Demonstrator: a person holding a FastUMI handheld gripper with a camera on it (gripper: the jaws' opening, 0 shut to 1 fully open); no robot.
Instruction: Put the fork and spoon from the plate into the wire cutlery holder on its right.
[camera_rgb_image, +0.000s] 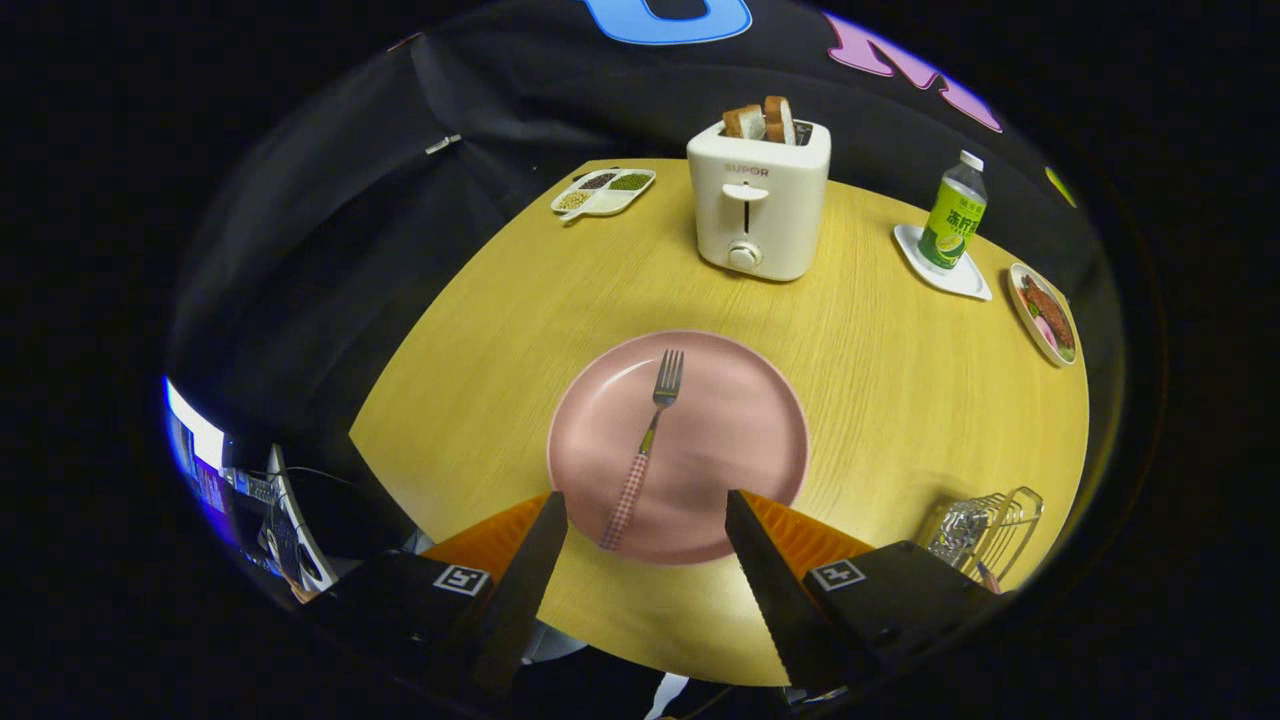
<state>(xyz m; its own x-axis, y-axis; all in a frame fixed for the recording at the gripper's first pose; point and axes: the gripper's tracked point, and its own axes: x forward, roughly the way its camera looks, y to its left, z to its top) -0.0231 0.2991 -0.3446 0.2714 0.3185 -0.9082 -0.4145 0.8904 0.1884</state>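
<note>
We look down along our gripper (645, 520), its fingers spread wide and holding nothing, above a pink plate (740, 440) on a round wooden table (880, 400). A fork (645, 450) with a checked handle lies on the plate, tines pointing away from us, its handle end between the two fingertips and touching neither. The wire holder (990, 530) stands to the right of the plate, near the table's edge; something shiny sits in it, though we cannot tell what. Beyond the plate stands a white toaster (758, 200) with bread (762, 120) in its slots. To its left lies a divided dish (603, 192); to its right, a green bottle (953, 212) on a white tray (945, 270), then a plate of food (1045, 315).
</note>
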